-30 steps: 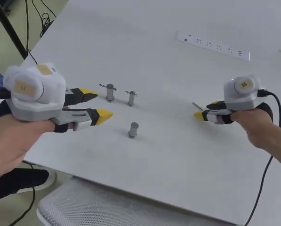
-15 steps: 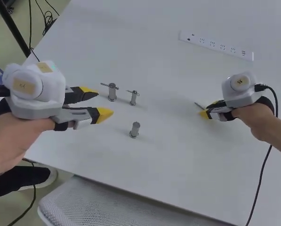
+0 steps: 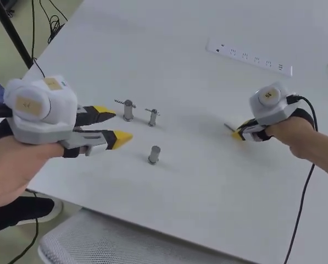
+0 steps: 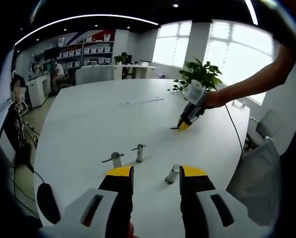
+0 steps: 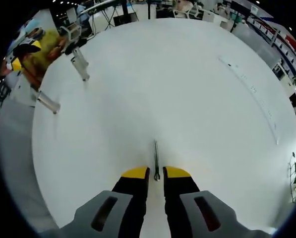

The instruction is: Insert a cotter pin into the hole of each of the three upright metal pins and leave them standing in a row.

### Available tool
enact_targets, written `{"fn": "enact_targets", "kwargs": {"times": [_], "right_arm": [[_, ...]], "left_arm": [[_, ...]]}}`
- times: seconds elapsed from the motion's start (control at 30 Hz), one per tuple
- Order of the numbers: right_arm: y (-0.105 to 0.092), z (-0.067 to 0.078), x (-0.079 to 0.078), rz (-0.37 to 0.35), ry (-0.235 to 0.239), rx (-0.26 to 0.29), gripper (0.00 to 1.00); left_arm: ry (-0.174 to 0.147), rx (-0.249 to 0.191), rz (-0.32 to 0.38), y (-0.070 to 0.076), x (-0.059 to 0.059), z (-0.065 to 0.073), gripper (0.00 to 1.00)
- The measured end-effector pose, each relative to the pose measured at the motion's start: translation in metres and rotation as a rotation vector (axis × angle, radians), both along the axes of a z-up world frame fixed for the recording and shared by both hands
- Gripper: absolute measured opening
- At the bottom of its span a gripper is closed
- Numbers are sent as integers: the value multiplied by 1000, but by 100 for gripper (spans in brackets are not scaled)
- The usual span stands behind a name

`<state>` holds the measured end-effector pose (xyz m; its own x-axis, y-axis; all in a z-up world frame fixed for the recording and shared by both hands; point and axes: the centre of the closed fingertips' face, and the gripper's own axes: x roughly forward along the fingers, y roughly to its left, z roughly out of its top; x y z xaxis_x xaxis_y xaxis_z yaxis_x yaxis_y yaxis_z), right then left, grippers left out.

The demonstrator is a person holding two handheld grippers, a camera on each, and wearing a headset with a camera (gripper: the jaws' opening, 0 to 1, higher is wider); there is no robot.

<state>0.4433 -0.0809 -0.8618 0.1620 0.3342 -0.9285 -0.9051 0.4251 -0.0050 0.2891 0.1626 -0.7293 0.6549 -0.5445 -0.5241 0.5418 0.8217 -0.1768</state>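
Note:
Three upright metal pins stand on the white table [image 3: 196,181]. The far-left pin [image 3: 128,109] and the middle pin [image 3: 153,116] each carry a cotter pin. The nearer pin [image 3: 154,154] has an empty hole. A loose cotter pin [image 5: 156,157] lies flat, and its near end sits between the slightly parted jaws of my right gripper [image 5: 156,173], which is tipped down to the table [image 3: 238,133]. My left gripper [image 3: 113,125] is open with nothing in it, left of the pins. In the left gripper view, the bare pin [image 4: 172,174] is near the left gripper [image 4: 156,173].
A white power strip [image 3: 248,55] lies at the far right of the table. A mesh chair back [image 3: 125,242] sits below the near edge, and cables [image 3: 45,25] trail on the floor at the left. Open tabletop surrounds the pins.
My right gripper has tilted more steeply down over the loose cotter pin and edged slightly forward. The left gripper and the three pins stay where they were.

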Motion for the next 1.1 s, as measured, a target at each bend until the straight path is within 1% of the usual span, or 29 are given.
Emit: {"fn": "enact_targets", "kwargs": {"times": [0.23,0.3,0.37,0.4,0.47,0.57,0.67,0.8,1.1], "right_arm": [[2,0,-2,-6,10,4,8],[2,0,-2,-5,13,10,5],[2,0,-2,8,13,5,4],[2,0,-3,32,4,-9,4],[2,0,-4,47,-8,-21,3],[2,0,-4,41,-13,-23,2],[1,1,-6,41,-1,-18,1],[-1,1,-8,53,-2,-19,1],[-1,2,-12,61,-2,-20,0]], "left_arm": [[1,1,-3,0,-1,0,35],[2,0,-4,-1,-1,0,35],[3,-2,-5,-1,-1,0,35],[4,-2,-7,-2,-2,0,35],[7,0,-8,-2,-2,-1,35],[5,-5,-4,-3,-1,0,35],[2,-7,-5,-4,-1,1,35],[-1,-9,-1,-2,0,2,35],[-7,-4,2,1,1,4,35]]}}
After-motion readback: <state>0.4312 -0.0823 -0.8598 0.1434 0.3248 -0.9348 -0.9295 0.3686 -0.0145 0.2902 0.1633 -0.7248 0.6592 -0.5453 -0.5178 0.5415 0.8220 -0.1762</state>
